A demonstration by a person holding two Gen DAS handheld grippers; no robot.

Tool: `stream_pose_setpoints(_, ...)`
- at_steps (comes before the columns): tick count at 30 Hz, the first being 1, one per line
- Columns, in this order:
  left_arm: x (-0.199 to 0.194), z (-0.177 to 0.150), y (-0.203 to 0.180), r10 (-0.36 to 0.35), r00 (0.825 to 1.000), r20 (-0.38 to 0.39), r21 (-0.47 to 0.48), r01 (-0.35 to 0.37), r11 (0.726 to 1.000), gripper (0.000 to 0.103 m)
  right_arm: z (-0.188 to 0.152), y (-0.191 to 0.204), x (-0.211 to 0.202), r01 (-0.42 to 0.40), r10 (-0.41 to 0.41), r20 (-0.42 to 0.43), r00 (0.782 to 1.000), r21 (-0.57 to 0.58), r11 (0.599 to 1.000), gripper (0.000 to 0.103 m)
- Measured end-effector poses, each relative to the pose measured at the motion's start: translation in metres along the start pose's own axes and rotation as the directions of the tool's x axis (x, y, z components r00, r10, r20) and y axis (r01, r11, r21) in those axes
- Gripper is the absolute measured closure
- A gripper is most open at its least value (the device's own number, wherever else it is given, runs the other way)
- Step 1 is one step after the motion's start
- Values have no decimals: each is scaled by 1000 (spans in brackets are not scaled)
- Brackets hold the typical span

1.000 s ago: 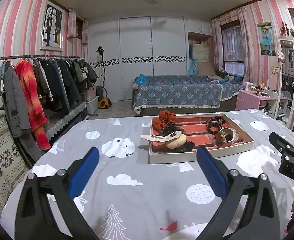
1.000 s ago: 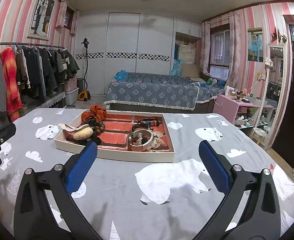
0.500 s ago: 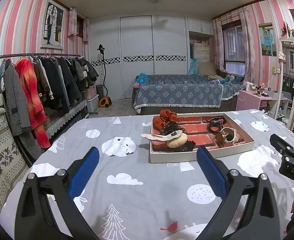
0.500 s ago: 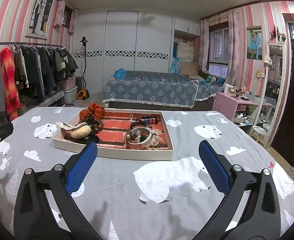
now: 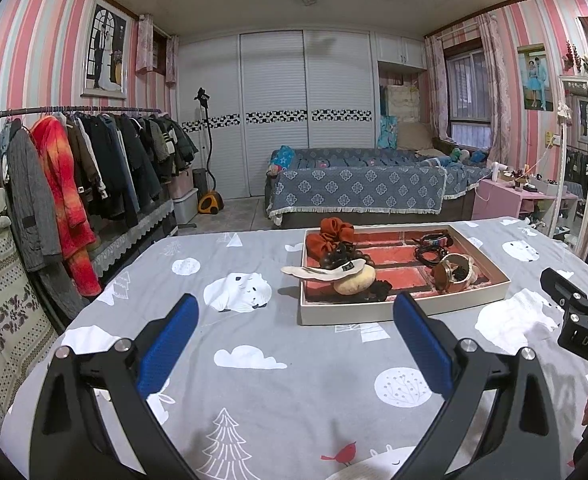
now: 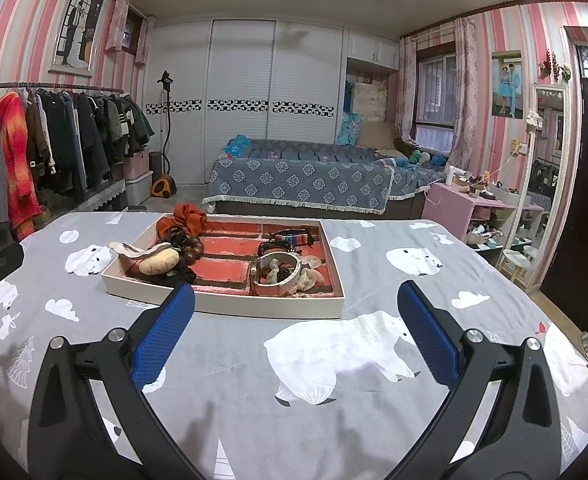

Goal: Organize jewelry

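A white jewelry tray (image 5: 397,309) with a red divided lining sits on the grey printed table; it also shows in the right wrist view (image 6: 230,307). Its left end holds an orange scrunchie (image 5: 331,232), dark wooden beads (image 6: 185,242), a beige stone-like piece (image 5: 354,280) and a white strip (image 5: 317,272). Its right side holds dark bracelets (image 5: 431,244) and a wide cuff bangle (image 6: 276,272) with shells. My left gripper (image 5: 295,338) is open and empty, short of the tray. My right gripper (image 6: 295,336) is open and empty, just before the tray's near edge.
The table is covered by a grey cloth (image 5: 250,392) with polar bears and trees. A clothes rack (image 5: 74,184) stands at the left, a bed (image 5: 357,192) behind the table, a pink side table (image 6: 461,208) at the right. The right gripper's body (image 5: 581,320) shows at the left view's right edge.
Both views have shifted only slightly; the tray sits a touch farther in the frames. Both grippers stay open and empty.
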State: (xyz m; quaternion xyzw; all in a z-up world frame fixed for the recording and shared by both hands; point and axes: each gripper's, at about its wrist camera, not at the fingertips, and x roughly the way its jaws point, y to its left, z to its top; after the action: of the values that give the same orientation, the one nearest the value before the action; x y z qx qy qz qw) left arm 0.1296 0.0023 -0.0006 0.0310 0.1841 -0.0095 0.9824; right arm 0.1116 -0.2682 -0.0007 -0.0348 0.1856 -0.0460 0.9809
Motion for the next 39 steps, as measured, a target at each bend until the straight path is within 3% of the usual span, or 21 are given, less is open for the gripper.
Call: stream_pose_setpoints(39, 1, 0, 4, 8, 1000, -13, -14, -9, 1000, 7, 0, -1, 0, 1, -1, -1, 1000, 0, 1000, 4)
